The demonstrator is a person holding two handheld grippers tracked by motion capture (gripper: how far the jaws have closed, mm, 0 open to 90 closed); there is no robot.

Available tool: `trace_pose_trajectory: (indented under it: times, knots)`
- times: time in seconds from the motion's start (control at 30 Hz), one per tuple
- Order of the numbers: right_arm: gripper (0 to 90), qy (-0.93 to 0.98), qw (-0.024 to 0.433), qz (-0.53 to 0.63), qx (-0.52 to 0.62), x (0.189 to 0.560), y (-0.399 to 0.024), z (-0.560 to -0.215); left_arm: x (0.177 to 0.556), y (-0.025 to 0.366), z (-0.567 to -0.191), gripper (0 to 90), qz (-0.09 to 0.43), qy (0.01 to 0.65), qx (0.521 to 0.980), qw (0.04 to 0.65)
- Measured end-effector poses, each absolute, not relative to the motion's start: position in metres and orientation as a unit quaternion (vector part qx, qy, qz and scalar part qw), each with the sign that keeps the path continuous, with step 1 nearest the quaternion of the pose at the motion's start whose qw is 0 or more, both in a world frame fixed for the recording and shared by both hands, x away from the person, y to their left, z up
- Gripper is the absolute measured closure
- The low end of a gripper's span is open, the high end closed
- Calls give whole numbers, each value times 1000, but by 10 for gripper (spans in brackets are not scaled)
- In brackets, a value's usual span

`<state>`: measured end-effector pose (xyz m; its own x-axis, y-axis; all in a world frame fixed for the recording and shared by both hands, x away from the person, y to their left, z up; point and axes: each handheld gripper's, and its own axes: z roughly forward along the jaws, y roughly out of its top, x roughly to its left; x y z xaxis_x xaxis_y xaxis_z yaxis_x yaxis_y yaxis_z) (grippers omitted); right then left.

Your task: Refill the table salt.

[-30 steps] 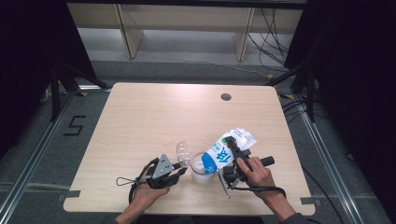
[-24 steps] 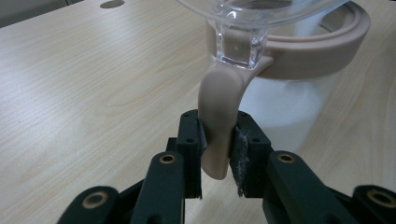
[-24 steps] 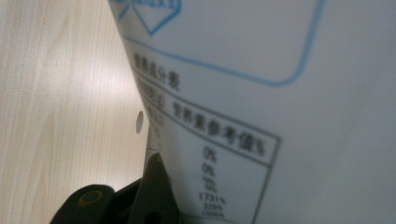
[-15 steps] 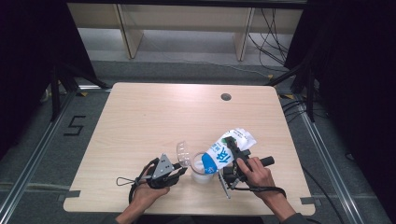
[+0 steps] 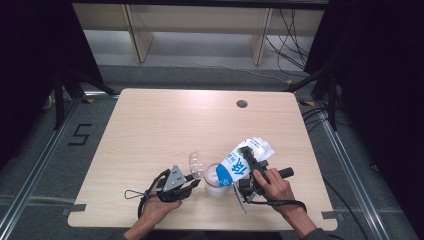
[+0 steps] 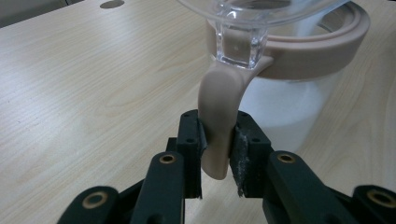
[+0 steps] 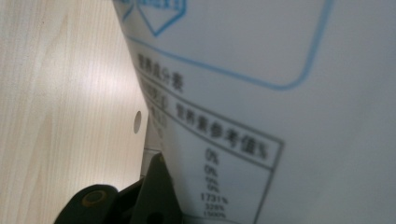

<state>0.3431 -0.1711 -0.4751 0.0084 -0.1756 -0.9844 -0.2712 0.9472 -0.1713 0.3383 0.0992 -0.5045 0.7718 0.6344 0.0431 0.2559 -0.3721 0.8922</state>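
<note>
The white plastic bag with blue print [image 5: 239,165] is held tilted, its lower corner over the mouth of the clear plastic jar with a beige rim and flip lid [image 5: 216,181], near the front edge of the pale wooden desk [image 5: 165,125]; a pouring step is judged to be in hand, the bag's contents being let down into the jar; the bag is gripped by the right tongs [image 5: 250,161], whose jaws are closed on its body, a black jaw being seen pressed against the printed face in the right gripper view [image 7: 261,140]; the left tongs [image 6: 217,144] are narrowed on the jar's beige tab [image 6: 215,126], the strap that hangs from the rim below the clear lid [image 6: 261,11], so that the jar is steadied and the lid kept raised; the jar is seen to be partly filled with a white granular mass [image 6: 275,105], banked against the clear wall; whether grains are falling at this instant cannot be told; what is left in the bag cannot be judged; the next move is judged to call for a steeper tilt with the corner kept inside the rim, the left hold being kept firm, since a slip could scatter powder on the desk; a round dark hole [image 5: 242,104] is seen far off at the desk's back.
</note>
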Motion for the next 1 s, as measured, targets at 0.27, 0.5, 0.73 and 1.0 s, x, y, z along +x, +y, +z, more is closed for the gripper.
trace_pose_trajectory:
  times: [0.27,0.5,0.73,1.0]
  knots:
    - [744,693,698,30,-177,344,-170,-472,338,99,-505,743,193,277,806,487]
    - [746,700,697,38,-152,344,-171,-476,338,99,-505,743,193,277,805,487]
    - [747,694,698,33,-172,345,-170,-473,338,99,-505,743,195,275,806,487]
    - [751,703,692,21,-163,345,-170,-472,338,99,-504,743,194,276,806,487]
